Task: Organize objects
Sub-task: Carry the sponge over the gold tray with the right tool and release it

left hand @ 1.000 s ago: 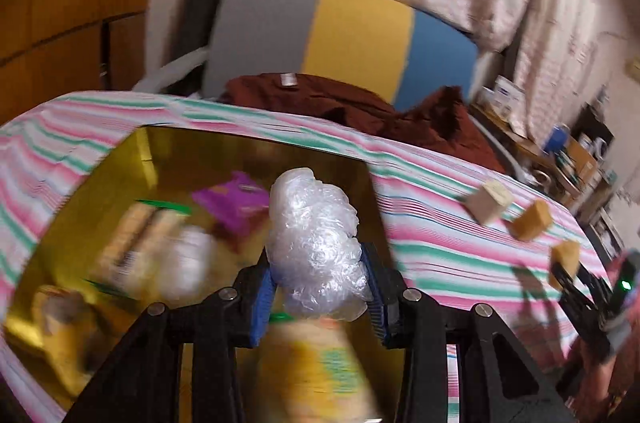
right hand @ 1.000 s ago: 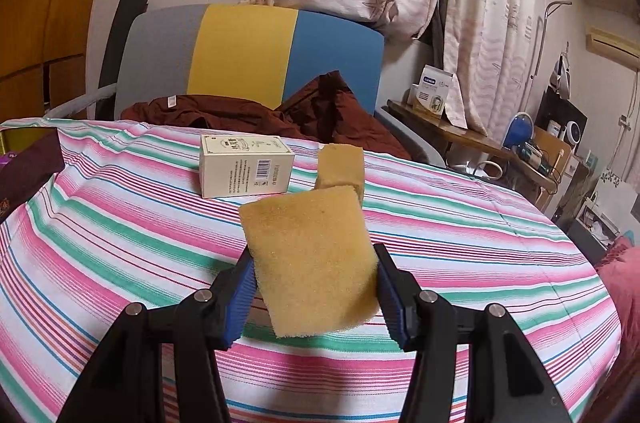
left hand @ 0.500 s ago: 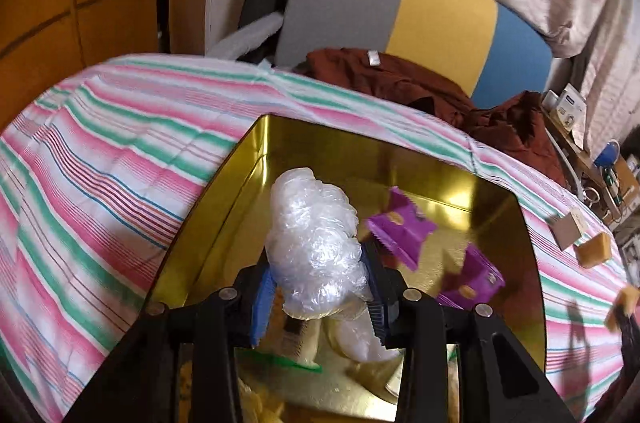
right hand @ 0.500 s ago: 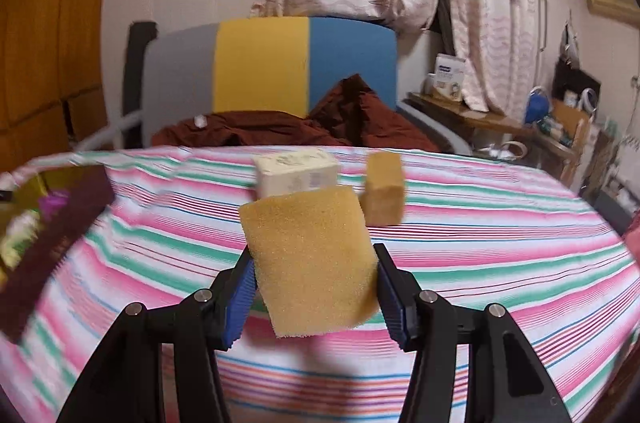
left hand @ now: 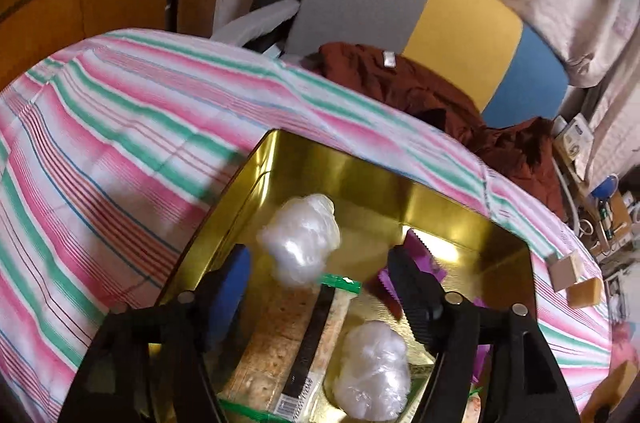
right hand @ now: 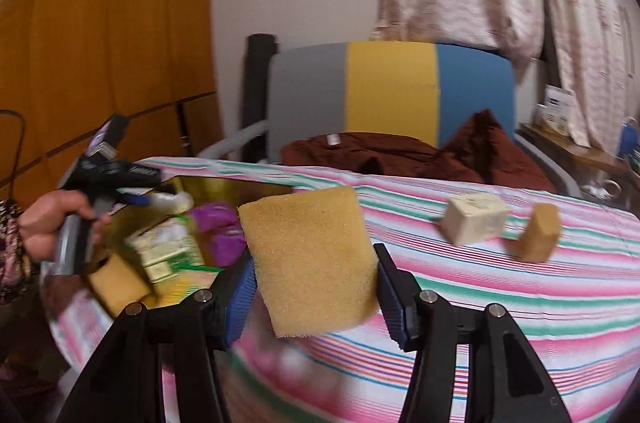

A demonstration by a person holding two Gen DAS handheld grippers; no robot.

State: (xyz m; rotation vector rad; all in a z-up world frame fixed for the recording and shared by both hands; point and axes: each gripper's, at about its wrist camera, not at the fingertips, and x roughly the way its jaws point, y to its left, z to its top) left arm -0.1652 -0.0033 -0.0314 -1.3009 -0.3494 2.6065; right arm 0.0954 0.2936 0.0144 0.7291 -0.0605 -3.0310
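Jaws of the left gripper [left hand: 320, 259] are opening and stand spread above the gold tin [left hand: 476, 219]; a crumpled ball of clear plastic film [left hand: 300, 237] sits between and just ahead of the two pads, touching neither. Below the jaws, inside the tin, lie a cracker pack with a green strip [left hand: 280, 327] and a second plastic ball [left hand: 372, 363], the latter beside the right finger. A purple packet [left hand: 428, 263] shows behind the right fingertip, partly hidden by it. The tin rests on the striped tablecloth [left hand: 120, 151]. Jaws of the right gripper [right hand: 314, 275] are pinching a yellow sponge [right hand: 308, 259] by its two sides, the pads pressing into the foam; the sponge is held clear of the cloth. Left of these jaws the tin appears with the left gripper and the hand [right hand: 48, 223] holding it over the contents. Right of and beyond the jaws, a small cream box [right hand: 474, 219] and another sponge [right hand: 538, 237] lie on the cloth, near each other but apart.
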